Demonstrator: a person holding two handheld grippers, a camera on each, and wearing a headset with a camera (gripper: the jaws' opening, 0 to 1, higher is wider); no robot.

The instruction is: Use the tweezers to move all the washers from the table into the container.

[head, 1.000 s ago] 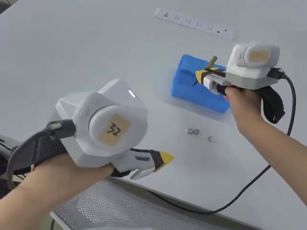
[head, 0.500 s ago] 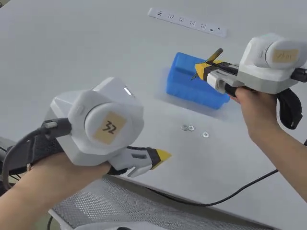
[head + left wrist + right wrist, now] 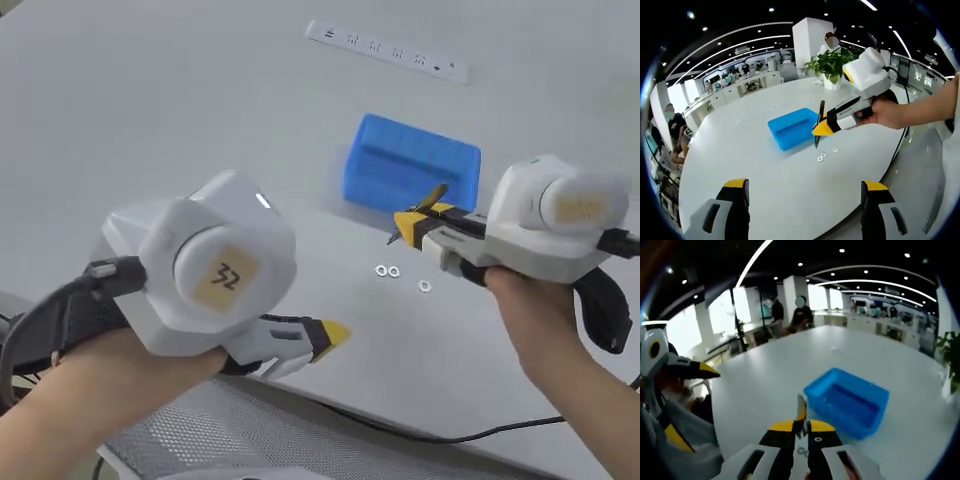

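We note three washers [image 3: 390, 271] on the table [image 3: 200, 100] outside the container [image 3: 410, 165]; right gripper [image 3: 408, 222] clamps tweezers [image 3: 819, 117], left gripper [image 3: 804, 186] gapes empty.

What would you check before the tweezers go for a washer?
1. Are the tweezers clamped in the right gripper: ok.
2. Are the washers in sight on the table: ok, three.
3. Is the tweezer tip on a washer: not ok, it is apart from them.
4. Are the tips empty: cannot tell, too small.
5. Is the blue container open-topped, beside the washers: ok.
6. Is the left gripper open, away from the washers: ok.
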